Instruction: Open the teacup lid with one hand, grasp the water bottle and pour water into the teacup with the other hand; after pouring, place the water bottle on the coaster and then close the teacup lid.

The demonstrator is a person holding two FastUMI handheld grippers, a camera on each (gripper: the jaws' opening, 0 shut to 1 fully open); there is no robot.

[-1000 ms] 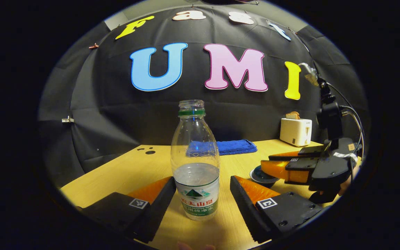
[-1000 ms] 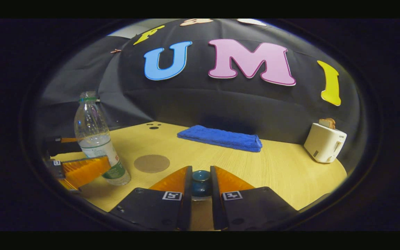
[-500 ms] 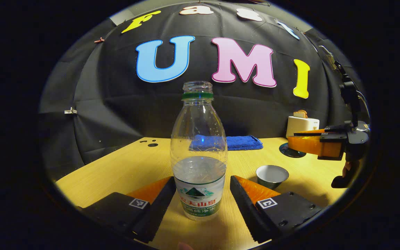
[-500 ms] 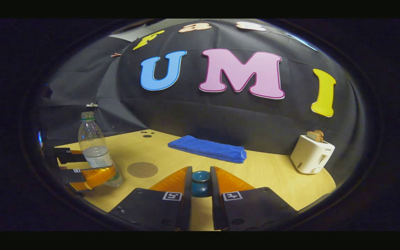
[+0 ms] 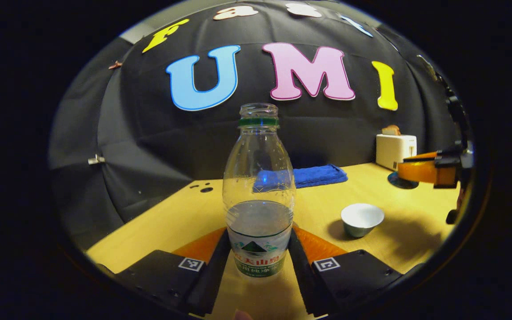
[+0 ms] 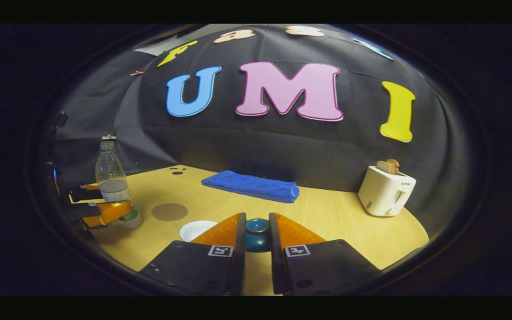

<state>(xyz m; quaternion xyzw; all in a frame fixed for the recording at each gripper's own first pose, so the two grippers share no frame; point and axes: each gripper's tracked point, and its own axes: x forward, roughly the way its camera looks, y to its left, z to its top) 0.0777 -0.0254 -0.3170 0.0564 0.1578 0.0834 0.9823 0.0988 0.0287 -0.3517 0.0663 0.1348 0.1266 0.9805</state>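
Fingers (image 5: pixel 238 249) now against water bottle (image 5: pixel 259 195)

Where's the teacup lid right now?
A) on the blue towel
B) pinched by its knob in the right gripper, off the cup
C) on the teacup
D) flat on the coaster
B: in the right gripper view the right gripper has both fingers closed on the lid knob, and in the left gripper view the teacup stands uncovered on the table.
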